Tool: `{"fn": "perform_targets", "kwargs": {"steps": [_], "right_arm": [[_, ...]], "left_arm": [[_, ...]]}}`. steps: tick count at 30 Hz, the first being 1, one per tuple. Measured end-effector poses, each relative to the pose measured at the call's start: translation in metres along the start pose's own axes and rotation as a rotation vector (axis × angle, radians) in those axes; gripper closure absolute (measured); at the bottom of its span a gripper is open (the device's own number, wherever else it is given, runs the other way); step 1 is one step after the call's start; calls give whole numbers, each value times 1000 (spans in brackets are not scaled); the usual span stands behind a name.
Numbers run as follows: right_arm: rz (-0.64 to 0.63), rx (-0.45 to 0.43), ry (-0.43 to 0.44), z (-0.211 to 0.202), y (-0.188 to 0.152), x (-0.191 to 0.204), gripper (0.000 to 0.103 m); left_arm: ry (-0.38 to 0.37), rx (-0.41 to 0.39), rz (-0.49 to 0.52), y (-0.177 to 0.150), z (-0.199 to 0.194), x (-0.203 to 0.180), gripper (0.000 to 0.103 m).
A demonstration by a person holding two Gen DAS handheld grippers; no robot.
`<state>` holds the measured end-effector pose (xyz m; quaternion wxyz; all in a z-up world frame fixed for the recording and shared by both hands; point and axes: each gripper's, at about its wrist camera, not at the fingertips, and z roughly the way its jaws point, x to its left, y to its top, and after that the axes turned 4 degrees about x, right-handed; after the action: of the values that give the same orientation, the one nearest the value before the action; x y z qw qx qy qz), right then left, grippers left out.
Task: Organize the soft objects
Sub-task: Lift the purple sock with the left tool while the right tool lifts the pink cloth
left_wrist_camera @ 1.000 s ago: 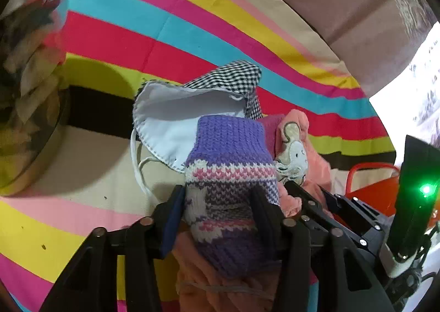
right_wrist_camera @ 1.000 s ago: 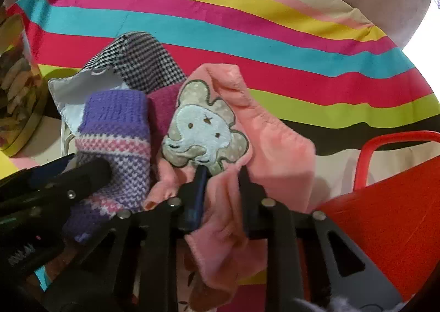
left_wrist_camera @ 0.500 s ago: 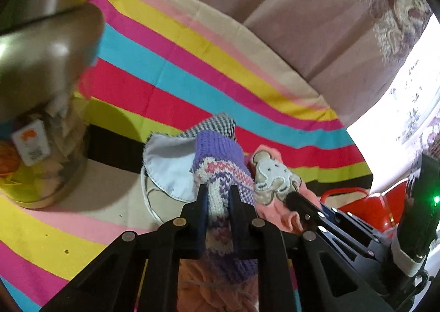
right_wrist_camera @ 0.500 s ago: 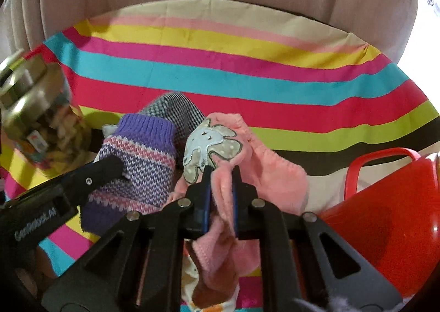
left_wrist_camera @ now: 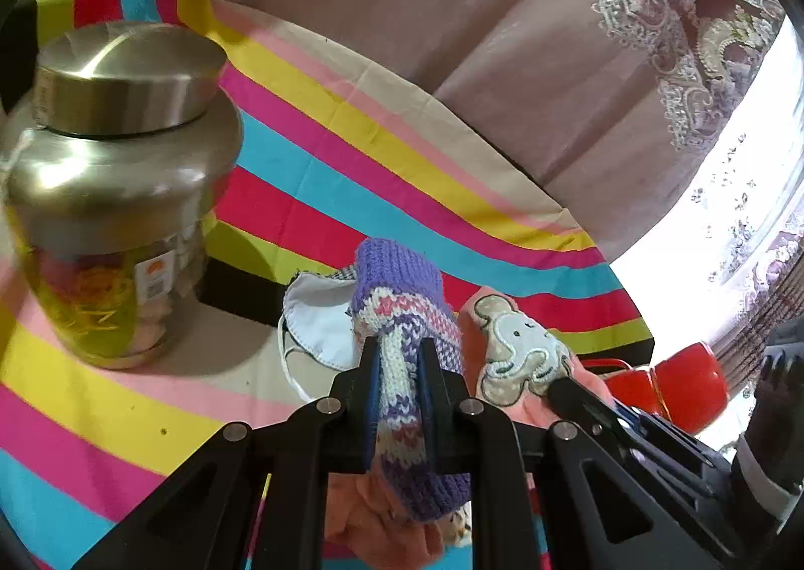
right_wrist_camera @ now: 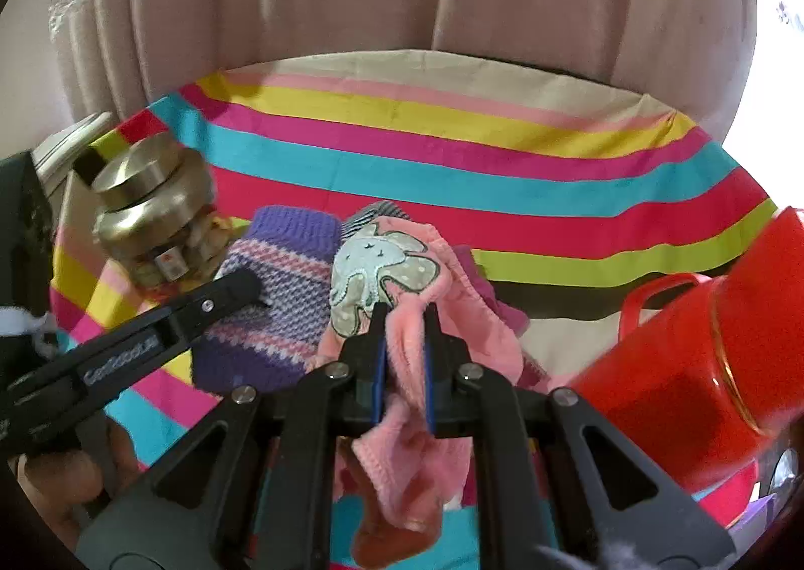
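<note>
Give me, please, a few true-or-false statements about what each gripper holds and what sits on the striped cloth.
1. The left gripper is shut on the purple sock. True.
2. The right gripper is open. False: it pinches the pink cloth.
3. The jar has no lid. False: a metal lid caps it.
4. The white mask lies on the striped cloth. True.
5. The bucket is blue. False: red.

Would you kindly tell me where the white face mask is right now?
In the left wrist view, the white face mask lies on the striped cloth, just left of the purple knitted sock and right of the metal-lidded glass jar.
</note>
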<state>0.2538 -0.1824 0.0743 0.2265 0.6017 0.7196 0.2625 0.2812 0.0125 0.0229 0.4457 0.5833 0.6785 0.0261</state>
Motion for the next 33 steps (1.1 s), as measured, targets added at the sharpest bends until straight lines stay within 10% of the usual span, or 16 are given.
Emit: {"fn": "perform_targets", "kwargs": {"steps": [33], "right_arm": [[92, 50, -99, -143, -148, -110, 88]], "left_arm": [[-148, 167, 187, -135, -63, -128, 88]]}}
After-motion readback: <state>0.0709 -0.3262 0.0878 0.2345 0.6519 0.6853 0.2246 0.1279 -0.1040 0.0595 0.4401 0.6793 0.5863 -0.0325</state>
